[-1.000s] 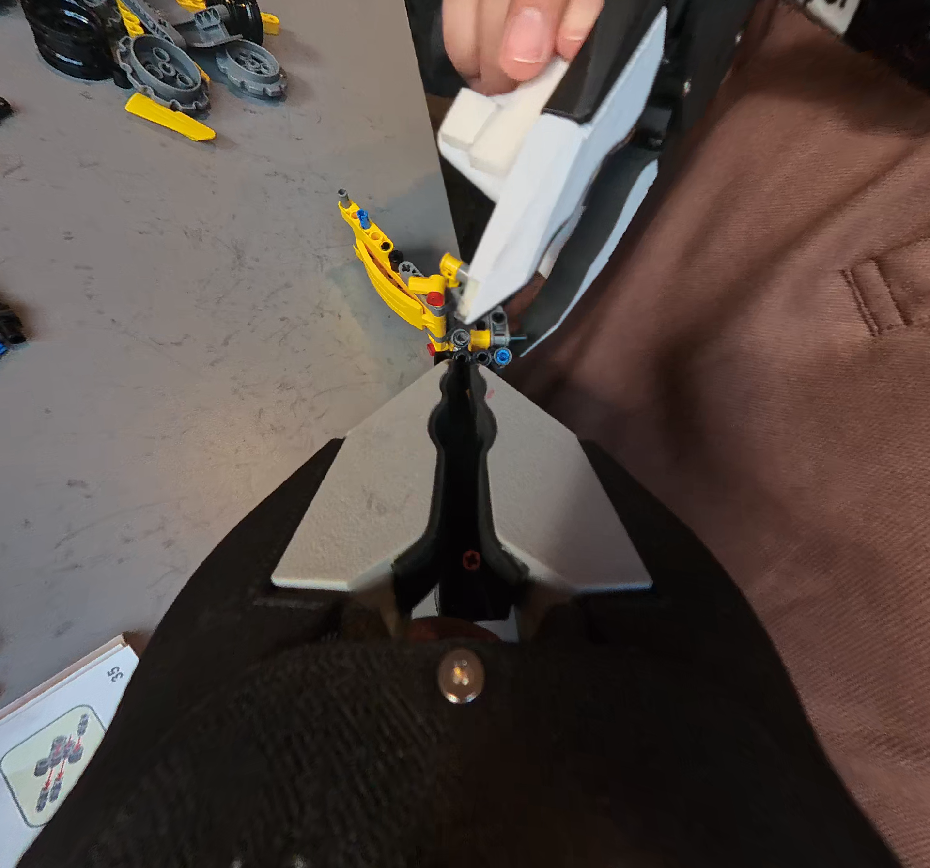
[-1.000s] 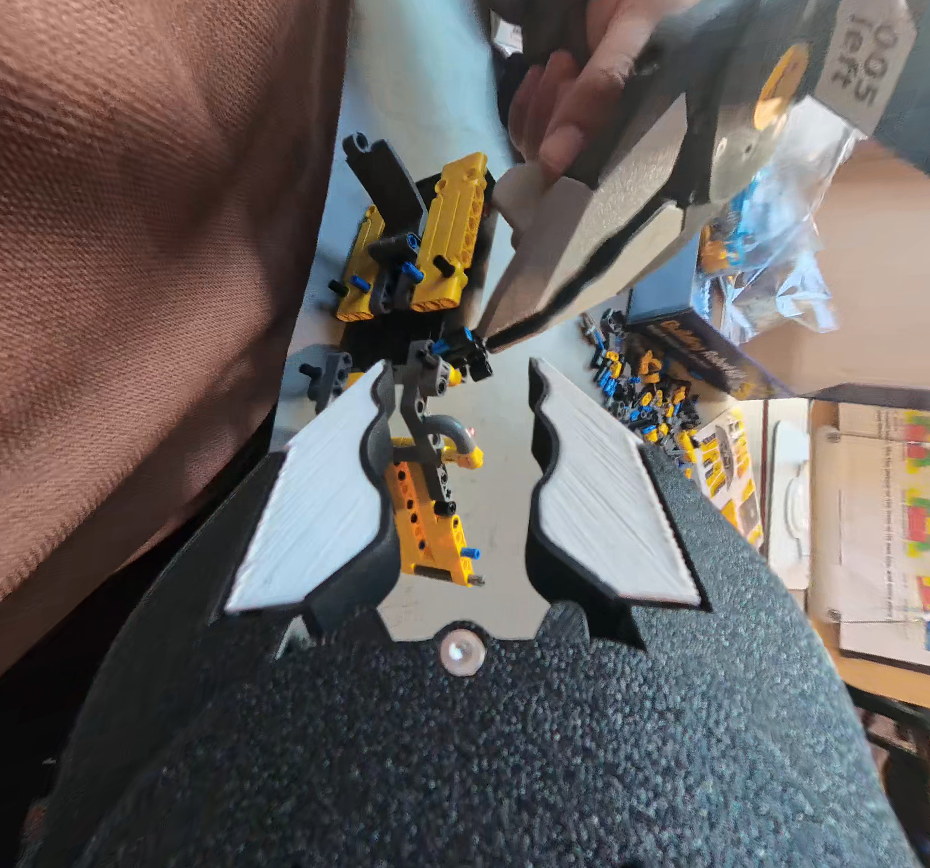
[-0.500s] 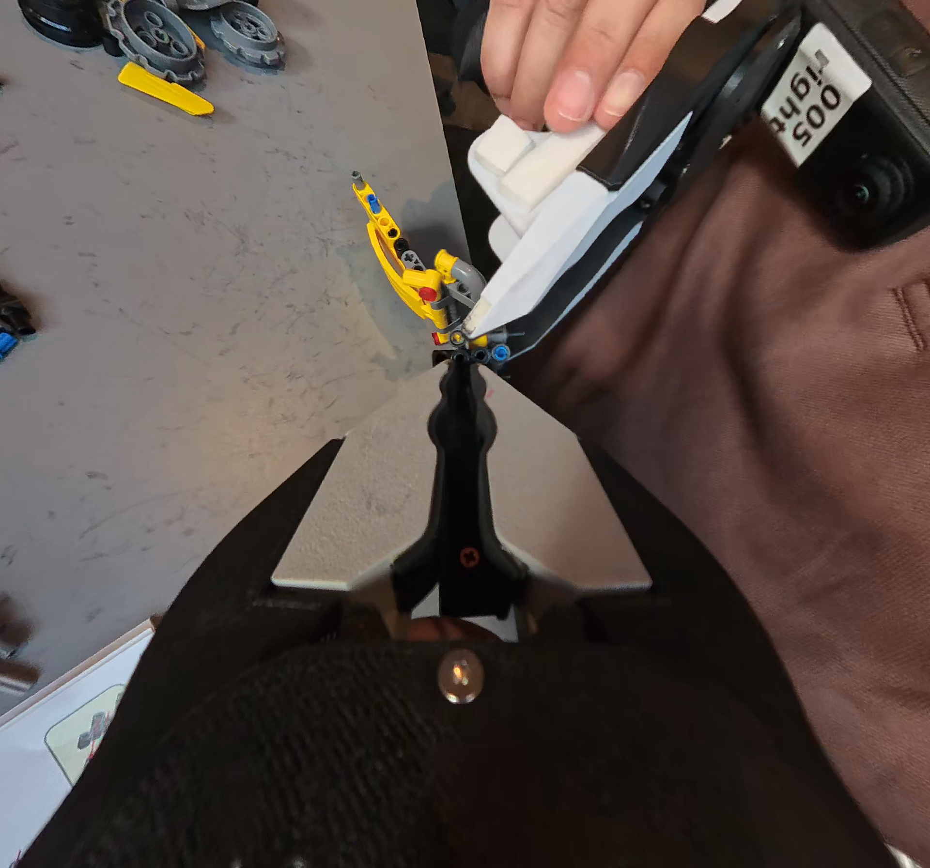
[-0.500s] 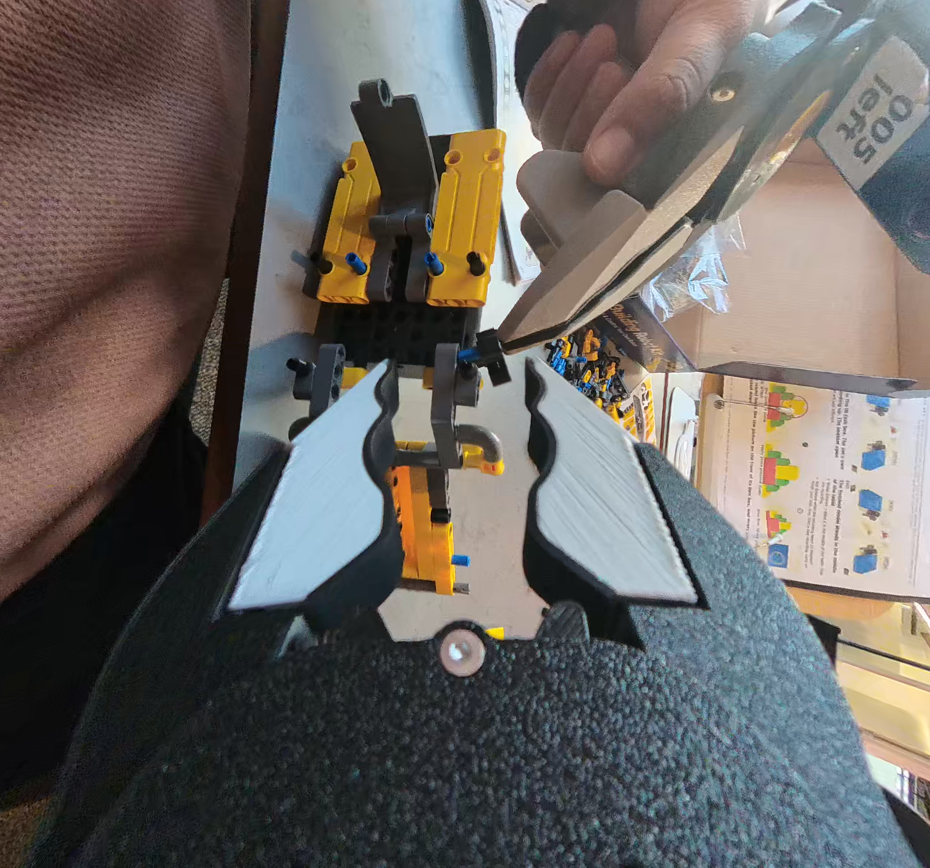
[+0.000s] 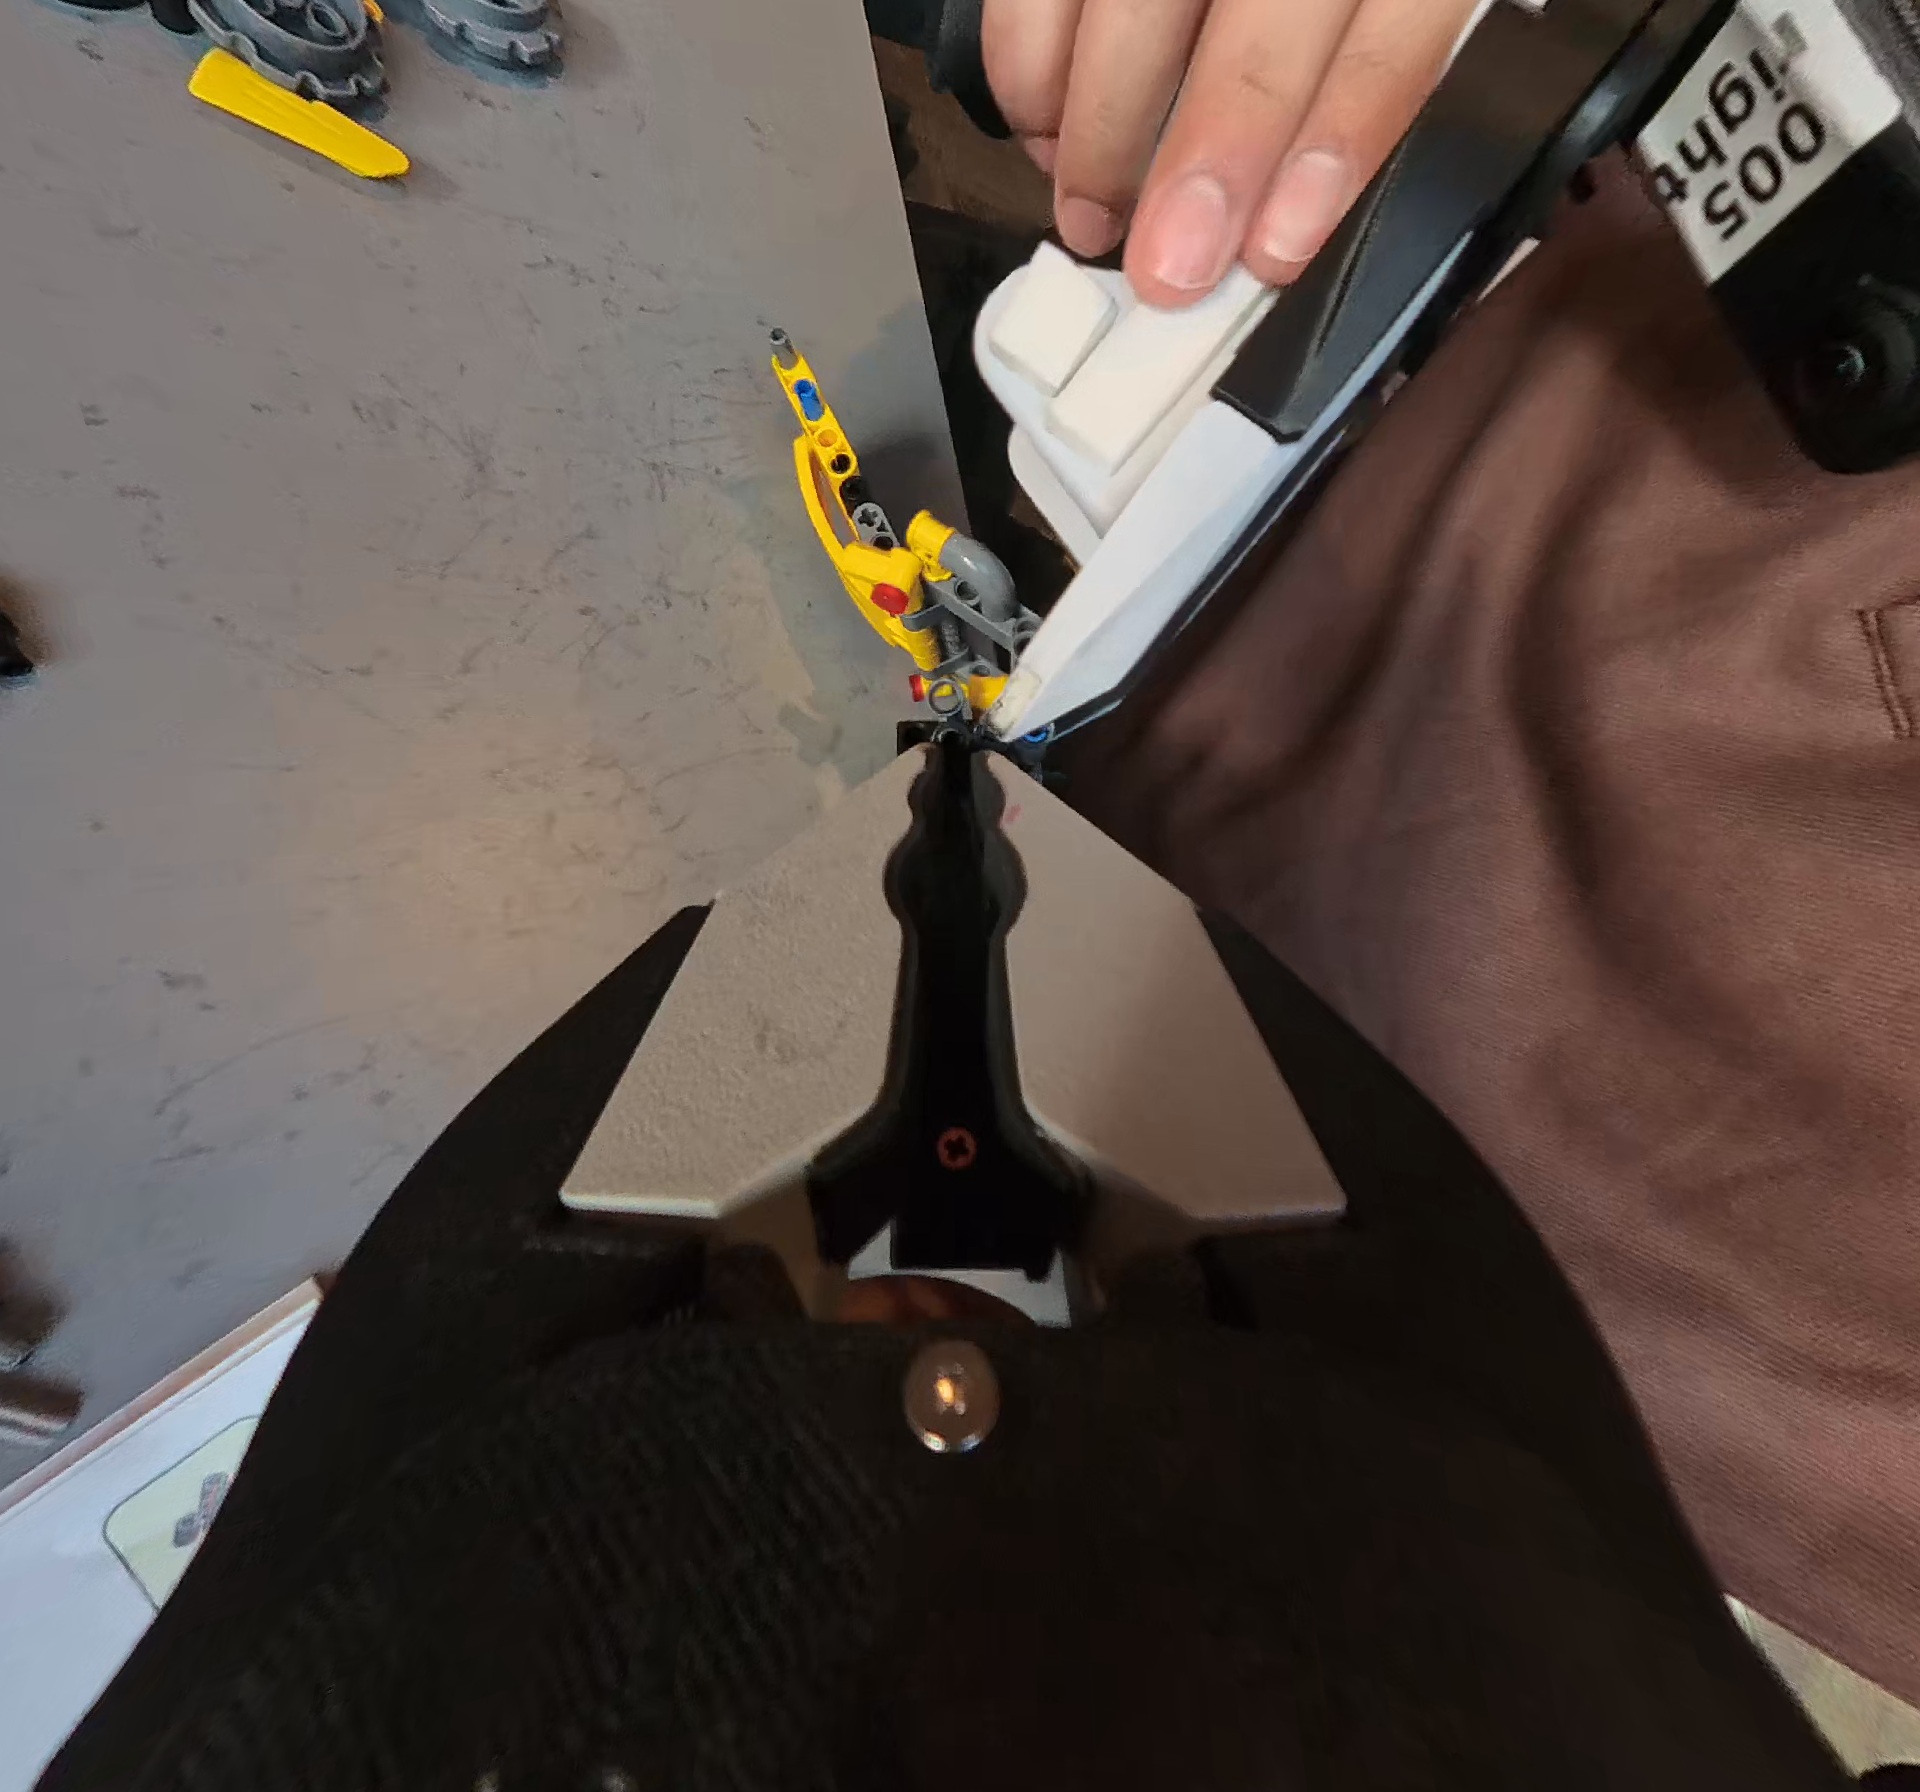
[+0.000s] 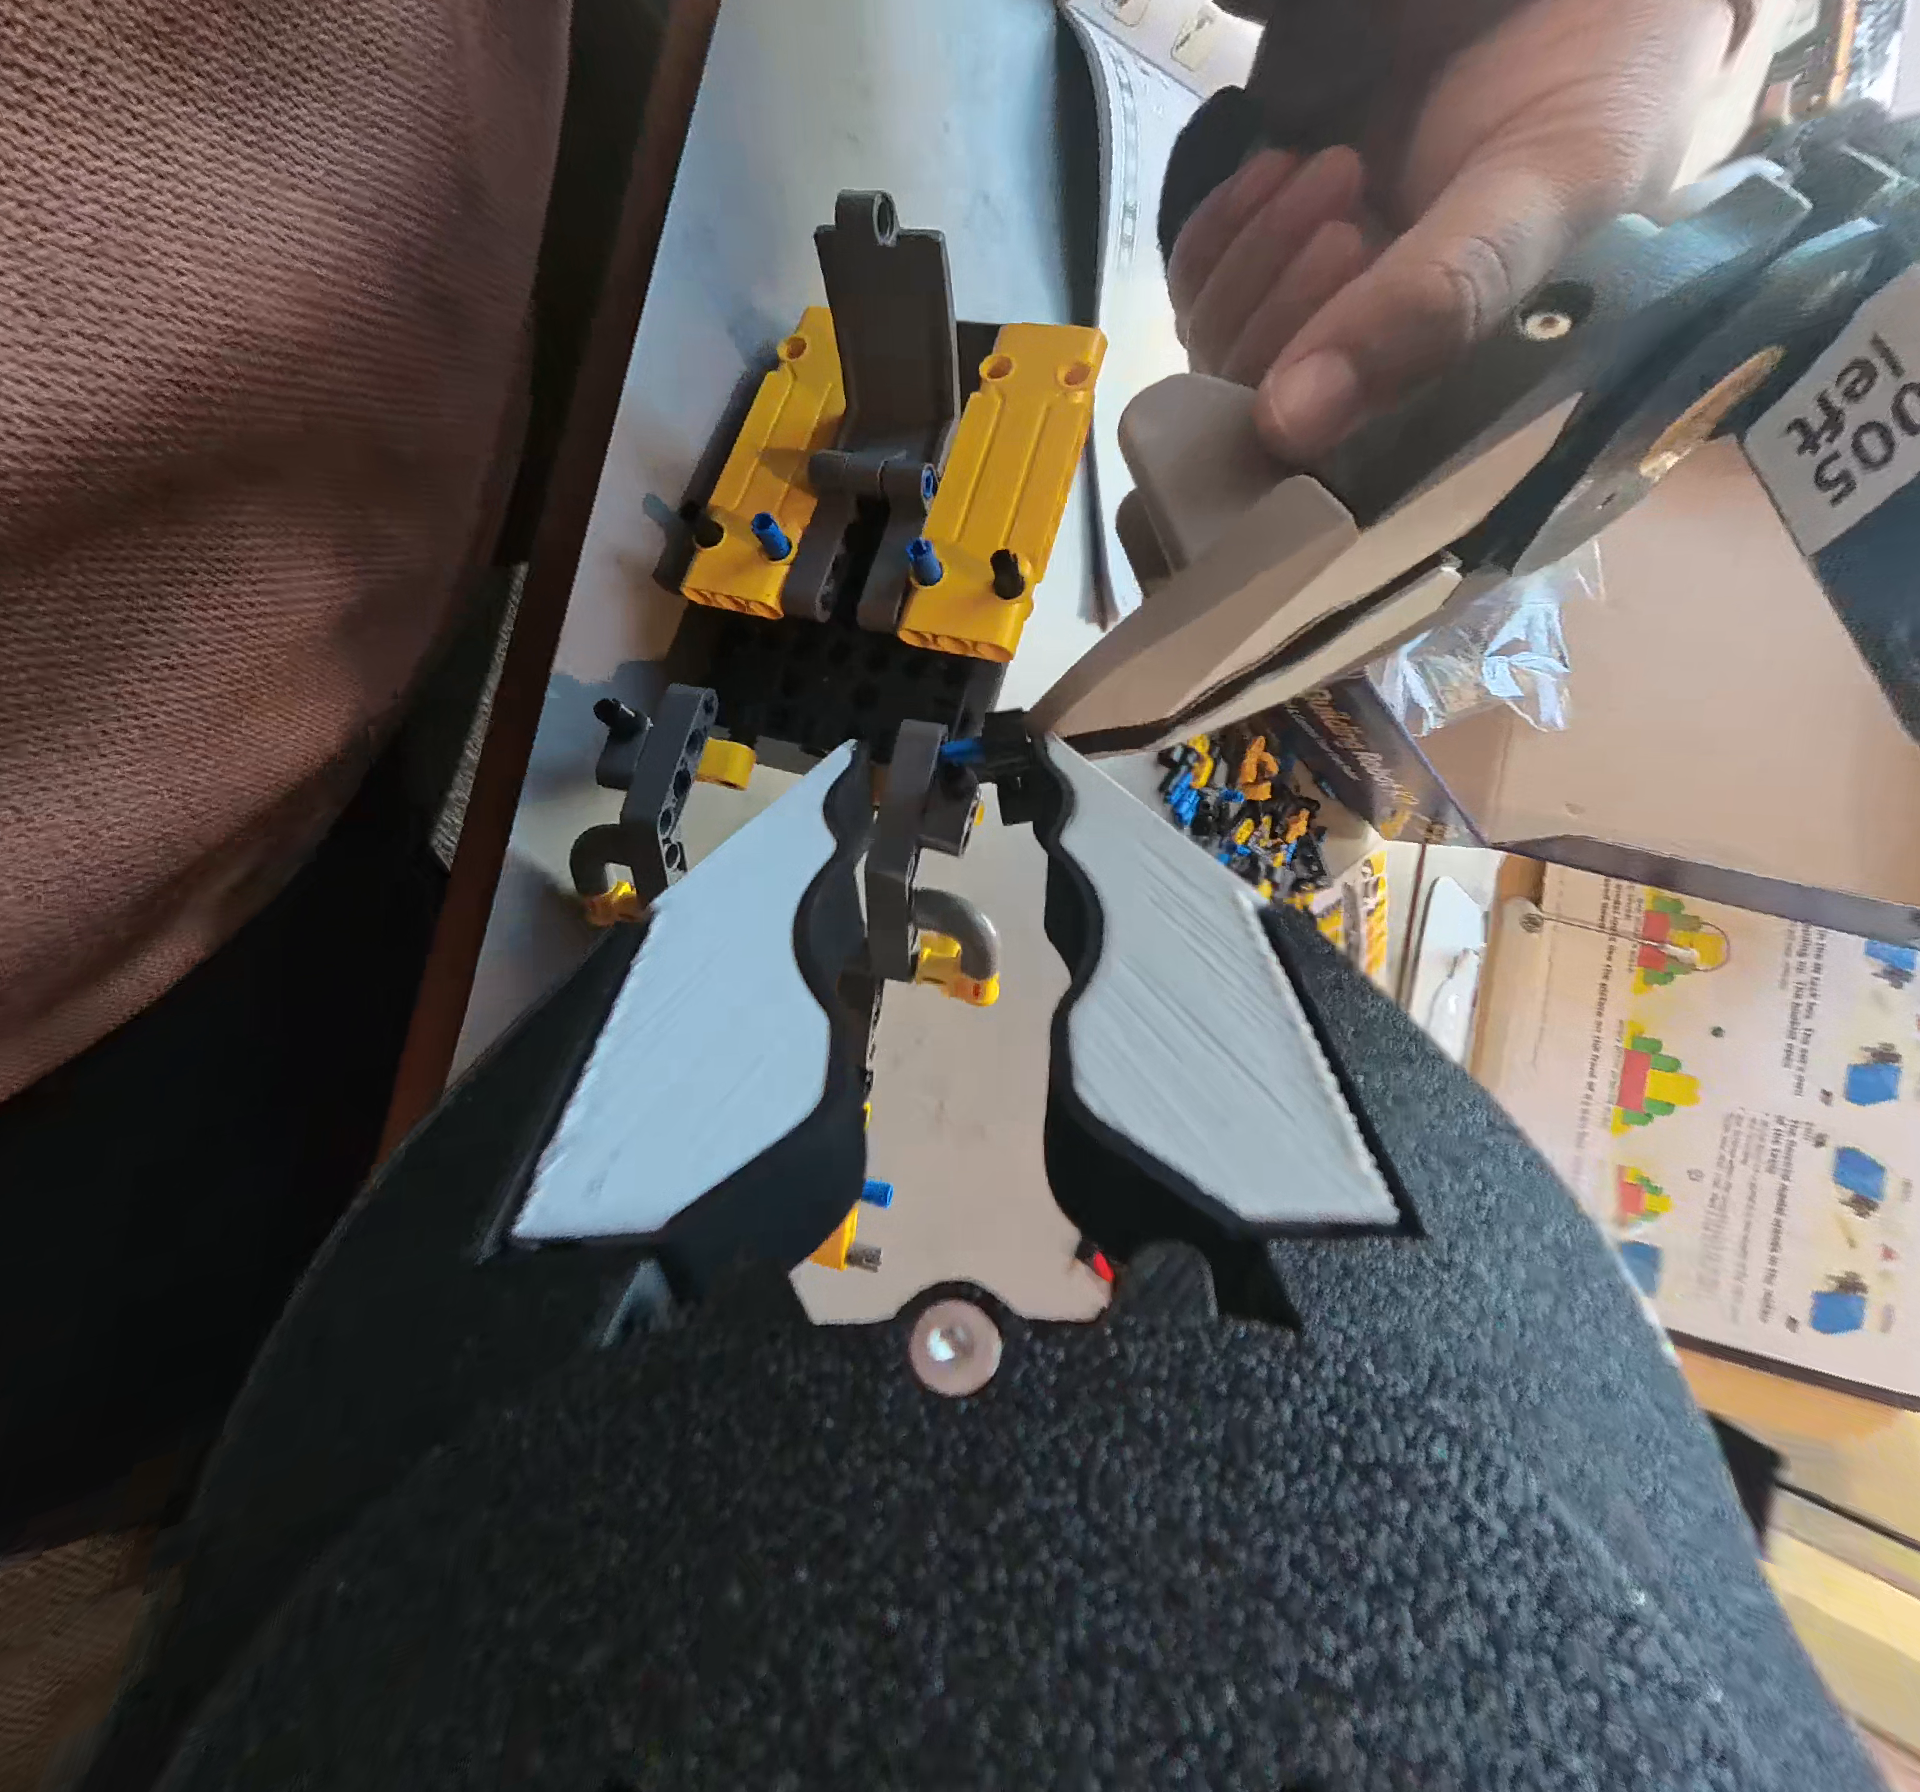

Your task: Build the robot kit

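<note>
Pinching a small black piece at the near end of the yellow-and-grey toy arm (image 5: 883, 558), the left gripper (image 5: 951, 740) steadies it with jaws together while the right gripper (image 6: 951, 766), jaws apart, straddles that same end just beside the grey table (image 5: 364, 599) edge.

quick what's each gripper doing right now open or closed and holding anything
Left gripper: closed on a small black connector.
Right gripper: open, fingers either side of the grey beam, not clamping it.
</note>
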`<state>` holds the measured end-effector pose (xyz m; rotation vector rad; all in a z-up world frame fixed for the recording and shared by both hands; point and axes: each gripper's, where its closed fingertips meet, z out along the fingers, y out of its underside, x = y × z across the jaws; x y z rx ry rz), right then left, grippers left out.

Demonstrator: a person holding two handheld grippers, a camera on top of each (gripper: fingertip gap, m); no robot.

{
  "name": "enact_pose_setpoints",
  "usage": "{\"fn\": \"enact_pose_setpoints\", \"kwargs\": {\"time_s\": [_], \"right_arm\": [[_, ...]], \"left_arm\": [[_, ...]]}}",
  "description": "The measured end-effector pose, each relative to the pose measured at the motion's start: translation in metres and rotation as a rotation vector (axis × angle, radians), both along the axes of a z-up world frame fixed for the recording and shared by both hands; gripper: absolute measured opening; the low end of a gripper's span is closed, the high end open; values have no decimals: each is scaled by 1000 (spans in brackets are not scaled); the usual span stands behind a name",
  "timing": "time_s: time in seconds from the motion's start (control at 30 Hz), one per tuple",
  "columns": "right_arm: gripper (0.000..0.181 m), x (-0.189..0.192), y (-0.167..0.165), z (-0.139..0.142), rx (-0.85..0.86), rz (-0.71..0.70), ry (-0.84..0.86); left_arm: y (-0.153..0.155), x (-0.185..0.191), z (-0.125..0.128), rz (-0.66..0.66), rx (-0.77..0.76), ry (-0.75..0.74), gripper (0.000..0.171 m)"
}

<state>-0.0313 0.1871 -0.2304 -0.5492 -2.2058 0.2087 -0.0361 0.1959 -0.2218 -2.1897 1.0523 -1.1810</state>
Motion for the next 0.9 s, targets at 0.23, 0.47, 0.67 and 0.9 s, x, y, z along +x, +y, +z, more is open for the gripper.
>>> {"fn": "enact_pose_setpoints", "kwargs": {"time_s": [0.23,0.47,0.67,0.9], "right_arm": [[26,-3,3,0,-67,-55,40],[25,-2,4,1,-71,-80,59],[25,-3,4,1,-81,-79,61],[21,-4,3,-5,-22,-67,38]], "left_arm": [[5,-2,1,64,-5,-72,1],[4,-2,3,97,-21,-124,8],[3,-1,-1,108,-19,-123,5],[1,-2,-10,83,-2,-49,3]]}}
